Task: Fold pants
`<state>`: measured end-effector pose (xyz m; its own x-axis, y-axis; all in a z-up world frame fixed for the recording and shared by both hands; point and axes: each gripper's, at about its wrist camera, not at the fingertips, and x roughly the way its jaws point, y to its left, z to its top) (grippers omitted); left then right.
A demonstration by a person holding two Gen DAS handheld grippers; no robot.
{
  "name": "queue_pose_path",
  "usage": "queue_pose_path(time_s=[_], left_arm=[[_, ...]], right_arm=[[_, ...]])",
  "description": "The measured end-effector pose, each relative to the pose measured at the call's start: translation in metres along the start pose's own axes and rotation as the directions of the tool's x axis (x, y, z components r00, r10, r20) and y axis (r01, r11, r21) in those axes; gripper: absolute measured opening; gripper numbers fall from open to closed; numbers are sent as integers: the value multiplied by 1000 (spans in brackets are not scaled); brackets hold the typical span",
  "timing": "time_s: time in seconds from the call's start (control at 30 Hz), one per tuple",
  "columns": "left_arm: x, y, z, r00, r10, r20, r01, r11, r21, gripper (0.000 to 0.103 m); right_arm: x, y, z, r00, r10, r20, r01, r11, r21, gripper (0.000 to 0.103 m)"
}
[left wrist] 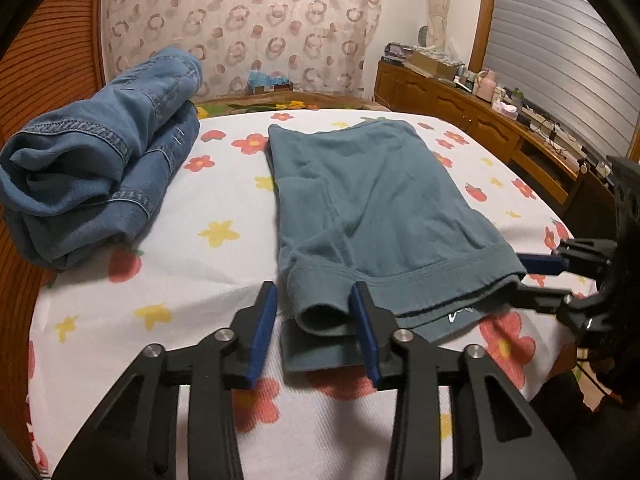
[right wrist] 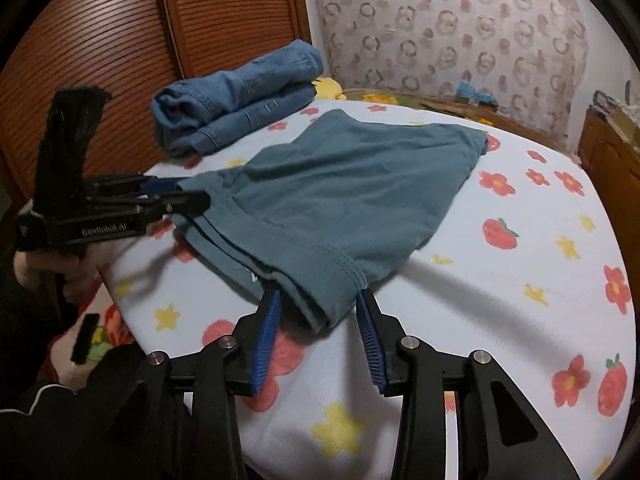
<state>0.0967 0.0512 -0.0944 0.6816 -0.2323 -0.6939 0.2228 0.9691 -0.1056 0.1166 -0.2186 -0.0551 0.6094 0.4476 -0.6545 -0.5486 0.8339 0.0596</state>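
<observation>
Teal pants (left wrist: 372,200) are lying folded on the bed (left wrist: 224,208), beside the folded jeans (left wrist: 100,152). Left tongs (left wrist: 316,320) and right tongs (right wrist: 320,312) are straddling hem corners, seemingly not pinching; layers risk slipping apart.

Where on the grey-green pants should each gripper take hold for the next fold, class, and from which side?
Grip the grey-green pants at the two near corners of the thick hemmed band, from the bed's near edge. The layers stack and lift there, so the left gripper and right gripper can likely slide fingers around them.
</observation>
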Motion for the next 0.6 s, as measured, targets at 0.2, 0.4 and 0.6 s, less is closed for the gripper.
queue_pose_path(time_s=[0.2, 0.4, 0.6], left_arm=[[-3, 2, 2, 1000, 1, 16, -1, 1000, -26, 19], [-19, -2, 5, 999, -12, 50, 14, 999, -31, 9], [-32, -10, -6, 1000, -11, 29, 11, 1000, -20, 9]], right_arm=[[4, 5, -2, 1000, -20, 1, 20, 1000, -14, 42], [14, 7, 0, 996, -88, -5, 88, 996, -9, 42], [7, 6, -3, 999, -49, 14, 49, 999, 4, 11]])
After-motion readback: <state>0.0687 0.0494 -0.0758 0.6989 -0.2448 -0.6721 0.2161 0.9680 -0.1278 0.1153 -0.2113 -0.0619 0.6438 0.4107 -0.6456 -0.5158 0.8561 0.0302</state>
